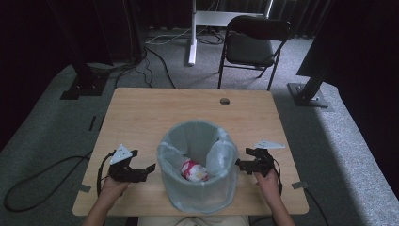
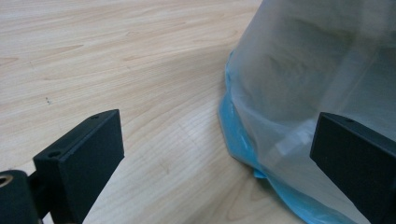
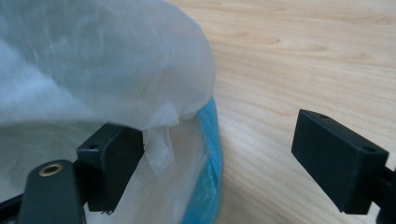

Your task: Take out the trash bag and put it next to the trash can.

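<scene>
A blue bin lined with a translucent white bag (image 1: 197, 160) stands near the table's front edge, between my two grippers. A crumpled red and white item (image 1: 193, 170) lies inside it. My left gripper (image 1: 142, 161) sits just left of the bin, open, pointing at its side. In the left gripper view the left gripper (image 2: 217, 158) has its jaws wide apart, with the bag-covered wall (image 2: 317, 70) and blue base (image 2: 240, 144) in front. My right gripper (image 1: 243, 158) is open at the bin's right side. In the right gripper view the right gripper (image 3: 219, 158) faces the bag's loose edge (image 3: 161, 135), which hangs by one jaw.
The wooden table (image 1: 141, 113) has a round cable hole (image 1: 225, 100) at its far edge. A black folding chair (image 1: 254, 44) and a white desk leg (image 1: 192, 33) stand beyond it. Cables trail on the grey carpet (image 1: 42, 155).
</scene>
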The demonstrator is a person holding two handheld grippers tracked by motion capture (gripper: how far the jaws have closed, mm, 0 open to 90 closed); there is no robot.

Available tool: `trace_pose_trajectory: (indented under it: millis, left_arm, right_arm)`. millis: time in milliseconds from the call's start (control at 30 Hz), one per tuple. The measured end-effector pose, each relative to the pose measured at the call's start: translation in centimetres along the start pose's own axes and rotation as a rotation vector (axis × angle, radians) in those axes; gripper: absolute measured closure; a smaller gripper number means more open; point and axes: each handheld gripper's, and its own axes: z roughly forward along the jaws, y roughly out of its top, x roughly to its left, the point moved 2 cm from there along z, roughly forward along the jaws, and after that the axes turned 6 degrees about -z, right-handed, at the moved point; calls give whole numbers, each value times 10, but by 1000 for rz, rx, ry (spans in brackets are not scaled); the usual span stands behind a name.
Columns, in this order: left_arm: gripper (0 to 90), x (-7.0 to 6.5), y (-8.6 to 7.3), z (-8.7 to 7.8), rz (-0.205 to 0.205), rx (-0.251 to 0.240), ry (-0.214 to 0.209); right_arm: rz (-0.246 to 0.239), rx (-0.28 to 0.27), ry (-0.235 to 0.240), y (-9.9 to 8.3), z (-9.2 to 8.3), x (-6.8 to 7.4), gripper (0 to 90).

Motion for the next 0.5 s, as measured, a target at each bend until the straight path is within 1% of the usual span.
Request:
trace_pose_trajectory:
  millis: [33, 67, 100, 133, 167, 200, 267, 333, 367, 400, 433, 500]
  left_arm:
    - [32, -1, -1, -2, -12, -1, -4]
    - [31, -3, -1, -5, -15, -2, -17]
    - [30, -3, -1, -5, -15, -2, -17]
    - [30, -6, -3, -8, -29, 6, -49]
    - [2, -8, -3, -10, -28, -3, -55]
    - [2, -10, -3, -12, -27, -6, -62]
    - [2, -13, -2, -15, -30, -14, -91]
    - [2, -17, 0, -17, -20, -5, -98]
    - [2, -20, 1, -18, -15, -10, -106]
    - [2, -24, 2, -18, -10, -11, -122]
    - [2, -28, 4, -17, -7, -14, -121]
    - [2, -35, 6, -15, 14, -7, -142]
  right_arm:
    - [13, -1, -1, -2, -2, -3, 144]
    - [22, -2, -18, -3, -4, -7, 131]
    - [22, -2, -18, -3, -4, -7, 131]
    - [39, 2, -32, -5, -6, -11, 131]
    - [66, 0, -54, -5, -14, -18, 129]
    - [76, -14, -68, -4, -18, -22, 124]
    - [103, -40, -80, 0, -28, -27, 122]
    - [105, -61, -100, 7, -38, -28, 121]
    - [106, -74, -87, 10, -43, -28, 113]
    - [110, -95, -65, 13, -47, -27, 111]
    - [106, -115, -41, 16, -51, -26, 111]
    - [99, -143, -6, 23, -58, -21, 111]
